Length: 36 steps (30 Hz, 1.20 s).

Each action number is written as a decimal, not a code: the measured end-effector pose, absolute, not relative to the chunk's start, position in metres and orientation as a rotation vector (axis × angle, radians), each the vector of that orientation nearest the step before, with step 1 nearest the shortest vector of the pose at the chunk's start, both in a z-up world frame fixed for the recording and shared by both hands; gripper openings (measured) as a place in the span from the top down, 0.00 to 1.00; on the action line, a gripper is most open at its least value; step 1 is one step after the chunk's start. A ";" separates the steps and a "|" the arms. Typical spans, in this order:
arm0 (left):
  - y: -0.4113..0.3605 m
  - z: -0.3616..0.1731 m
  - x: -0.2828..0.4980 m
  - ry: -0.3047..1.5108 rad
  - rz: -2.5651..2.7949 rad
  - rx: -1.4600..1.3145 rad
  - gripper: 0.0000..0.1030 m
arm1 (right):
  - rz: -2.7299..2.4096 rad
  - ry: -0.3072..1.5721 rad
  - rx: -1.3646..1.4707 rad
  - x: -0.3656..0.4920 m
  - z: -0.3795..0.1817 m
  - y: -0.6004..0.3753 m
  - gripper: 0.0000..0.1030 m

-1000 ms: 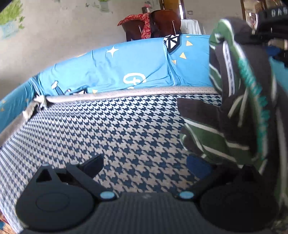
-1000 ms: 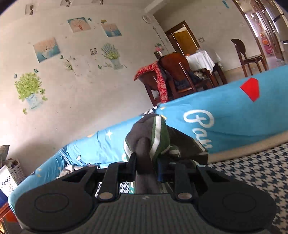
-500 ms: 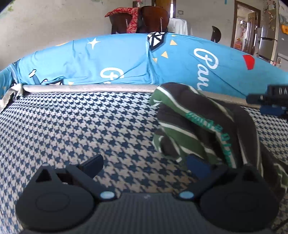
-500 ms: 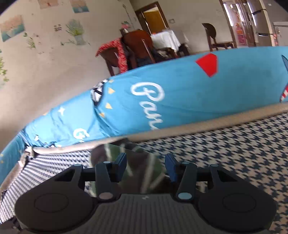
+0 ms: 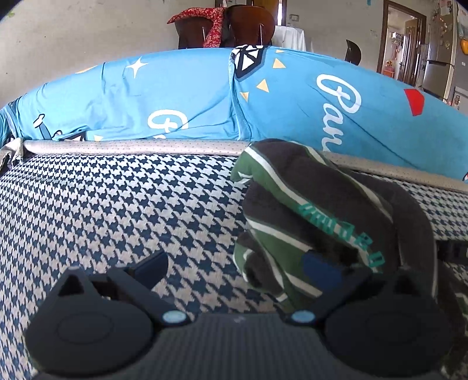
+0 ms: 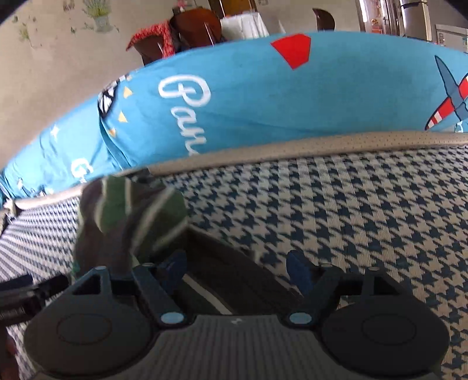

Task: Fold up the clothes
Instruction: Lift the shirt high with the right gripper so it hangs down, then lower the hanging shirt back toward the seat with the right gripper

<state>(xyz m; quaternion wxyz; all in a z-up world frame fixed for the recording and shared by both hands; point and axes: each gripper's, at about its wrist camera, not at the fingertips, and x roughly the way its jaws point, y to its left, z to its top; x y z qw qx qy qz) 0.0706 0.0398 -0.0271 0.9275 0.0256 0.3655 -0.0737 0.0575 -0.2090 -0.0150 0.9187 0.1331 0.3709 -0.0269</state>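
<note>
A dark grey and green striped garment [image 5: 316, 216] lies bunched on the houndstooth surface [image 5: 122, 210], in the right half of the left wrist view. My left gripper [image 5: 237, 267] is open; its right fingertip [image 5: 318, 270] rests against the garment's lower folds, its left fingertip is over bare fabric. In the right wrist view the garment [image 6: 125, 222] is blurred at the left, with part of it running under my right gripper [image 6: 237, 267], which is open and holds nothing.
Blue printed cushions [image 5: 181, 99] stand along the back behind a grey piped edge [image 5: 131, 146]. Beyond them are chairs with a red cloth [image 5: 210, 20], a white-covered table and a doorway. The left gripper's body shows at the right wrist view's left edge [image 6: 26, 295].
My right gripper was shut on the garment held up high; it has opened and the garment has dropped onto the houndstooth surface. The left gripper stayed open.
</note>
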 end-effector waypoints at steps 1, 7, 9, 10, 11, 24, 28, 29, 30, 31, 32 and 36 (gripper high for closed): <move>0.038 -0.029 0.073 0.754 -0.148 0.058 0.00 | -0.047 0.777 0.277 0.058 -0.020 -0.209 0.26; 0.034 -0.038 0.079 0.783 -0.139 0.049 0.00 | -0.025 0.793 0.236 0.060 -0.026 -0.198 0.77; 0.033 -0.038 0.079 0.784 -0.137 0.045 0.00 | -0.003 0.798 0.292 0.060 -0.024 -0.203 0.92; 0.033 -0.038 0.079 0.785 -0.137 0.046 0.00 | -0.016 0.785 0.302 0.058 -0.021 -0.205 0.92; 0.033 -0.038 0.079 0.784 -0.137 0.048 0.00 | -0.038 0.768 0.302 0.055 -0.017 -0.207 0.92; 0.026 -0.034 0.075 0.780 -0.136 0.073 0.00 | -0.513 0.529 0.320 -0.011 0.048 -0.269 0.93; 0.023 -0.031 0.072 0.774 -0.137 0.081 0.00 | -0.618 0.533 0.331 -0.034 0.056 -0.292 0.93; 0.022 -0.032 0.072 0.773 -0.137 0.081 0.00 | -0.641 0.536 0.331 -0.039 0.056 -0.297 0.93; 0.021 -0.032 0.072 0.773 -0.134 0.080 0.00 | -0.655 0.539 0.334 -0.045 0.057 -0.302 0.93; 0.021 -0.032 0.072 0.773 -0.133 0.078 0.00 | -0.667 0.542 0.338 -0.051 0.057 -0.306 0.93; 0.020 -0.032 0.072 0.772 -0.132 0.076 0.00 | -0.676 0.551 0.343 -0.055 0.057 -0.310 0.93; 0.017 -0.032 0.071 0.769 -0.131 0.066 0.00 | -0.682 0.582 0.371 -0.067 0.052 -0.320 0.91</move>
